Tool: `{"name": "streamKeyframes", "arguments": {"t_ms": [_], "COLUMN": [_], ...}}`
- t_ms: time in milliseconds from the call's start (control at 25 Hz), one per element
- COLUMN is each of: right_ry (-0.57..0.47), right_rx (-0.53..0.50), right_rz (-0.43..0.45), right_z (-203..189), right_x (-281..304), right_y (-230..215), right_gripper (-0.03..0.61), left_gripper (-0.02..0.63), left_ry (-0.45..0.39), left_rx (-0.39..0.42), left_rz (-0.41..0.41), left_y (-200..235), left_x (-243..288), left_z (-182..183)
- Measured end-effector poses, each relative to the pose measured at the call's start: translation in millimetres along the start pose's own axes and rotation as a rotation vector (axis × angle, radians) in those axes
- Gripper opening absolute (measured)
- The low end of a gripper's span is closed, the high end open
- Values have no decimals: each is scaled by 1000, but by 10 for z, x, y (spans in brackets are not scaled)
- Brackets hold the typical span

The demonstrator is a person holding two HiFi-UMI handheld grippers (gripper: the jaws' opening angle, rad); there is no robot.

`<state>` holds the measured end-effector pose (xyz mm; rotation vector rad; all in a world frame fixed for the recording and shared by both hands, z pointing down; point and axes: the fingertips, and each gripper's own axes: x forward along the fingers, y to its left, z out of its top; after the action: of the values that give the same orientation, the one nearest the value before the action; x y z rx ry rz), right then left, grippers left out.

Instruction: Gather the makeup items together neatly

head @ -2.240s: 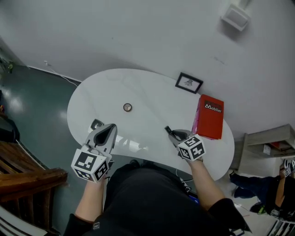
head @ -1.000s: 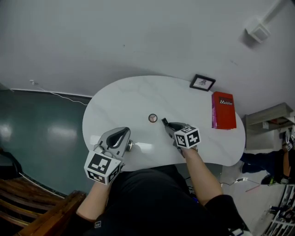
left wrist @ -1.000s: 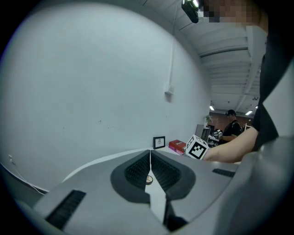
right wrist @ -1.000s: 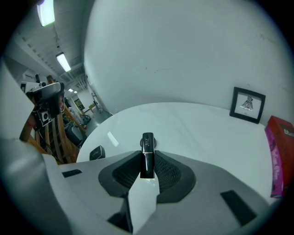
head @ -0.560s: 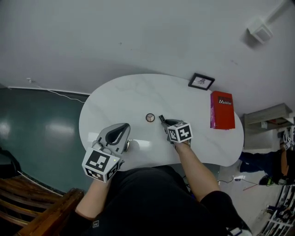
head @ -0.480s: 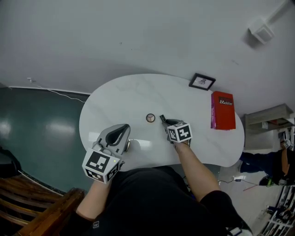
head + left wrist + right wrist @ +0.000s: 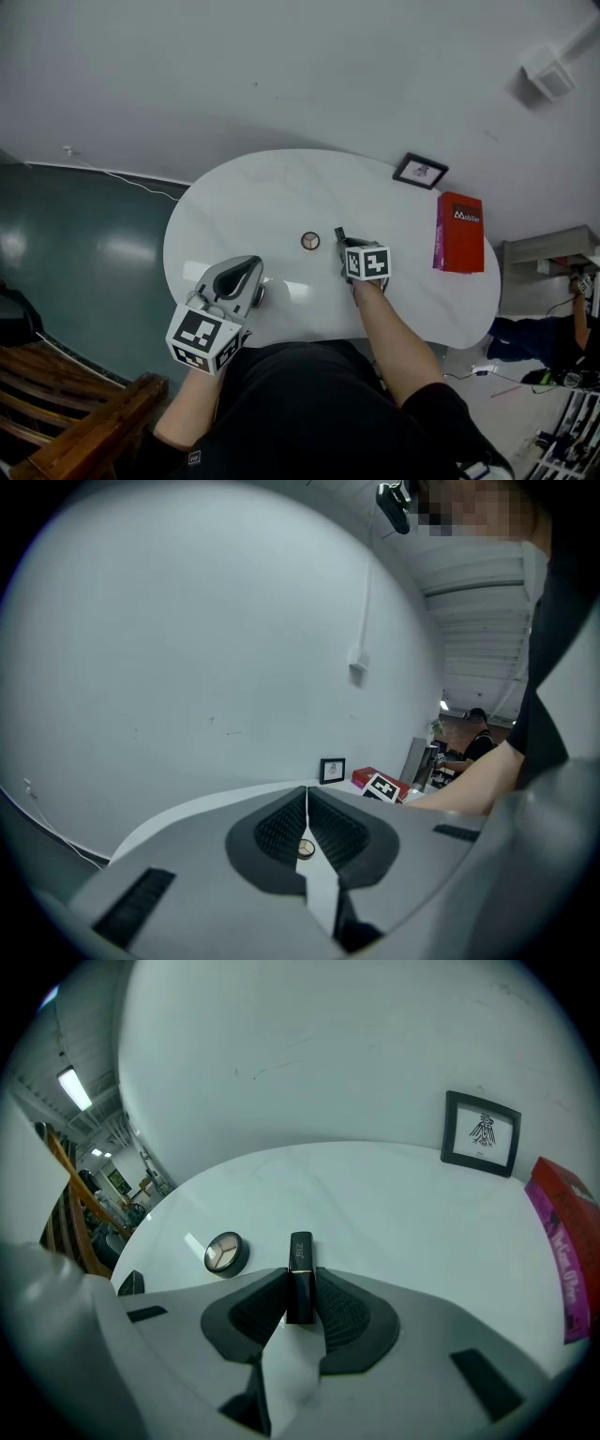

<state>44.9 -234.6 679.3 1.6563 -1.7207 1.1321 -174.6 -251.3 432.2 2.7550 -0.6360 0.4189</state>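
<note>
Closer to round compact [image 7: 310, 241] than two seconds ago: right gripper [image 7: 345, 245], then back near the front edge of white oval table [image 7: 272, 192], now just to the right of that compact. Clenched on black lipstick tube [image 7: 300, 1252], pads pressing both long sides, free end poking out past the fingertips and slanting down toward the tabletop. Cannot tell whether tube end touches the surface. Compact flat at mid-table, slightly apart from the tube, to the left of the jaws in the right gripper view.

Over the front left edge of the table: left gripper [image 7: 251, 270], squeezed fully together with nothing between the pads, pointing across the table toward the compact.

Near the table's left edge in the right gripper view: small dark object [image 7: 131, 1282], kind not clear, well apart from compact and tube.

At the far right end, against the wall: framed picture [image 7: 420, 171], upright; just beside it, red box [image 7: 459, 232], lying flat. Both well apart from the makeup.
</note>
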Motion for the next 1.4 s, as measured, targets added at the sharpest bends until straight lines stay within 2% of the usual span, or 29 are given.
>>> {"name": "streamKeyframes", "arguments": {"t_ms": [120,280,520,720,920,1160,1400], "right_ry": [-8,5,36,38,31,14,14], "right_rx": [10,5,-9,-44,-35,12,31], "right_rz": [12,50,30,41,54,50,38], "right_z": [32,-32,-180,-207,-190,-102,-60], "right_x": [21,-16,-52,-58,-50,-32,37], "right_y": [36,110,69,211,257,221,180], "right_gripper": [103,152,137,124,124,187,189], "left_gripper": [14,14,14,14,14,14,14], "left_ry": [3,2,3,-4,-8,-1,3], "left_rx": [-6,-17,-25,-22,-24,-38,-43], "left_rz": [9,14,-4,-14,-16,-22,-31], "left_y": [34,63,57,83,103,98,57], "left_x": [-24,-9,76,118,119,105,82], "left_z": [-24,-41,-26,5,12,-19,-52]}}
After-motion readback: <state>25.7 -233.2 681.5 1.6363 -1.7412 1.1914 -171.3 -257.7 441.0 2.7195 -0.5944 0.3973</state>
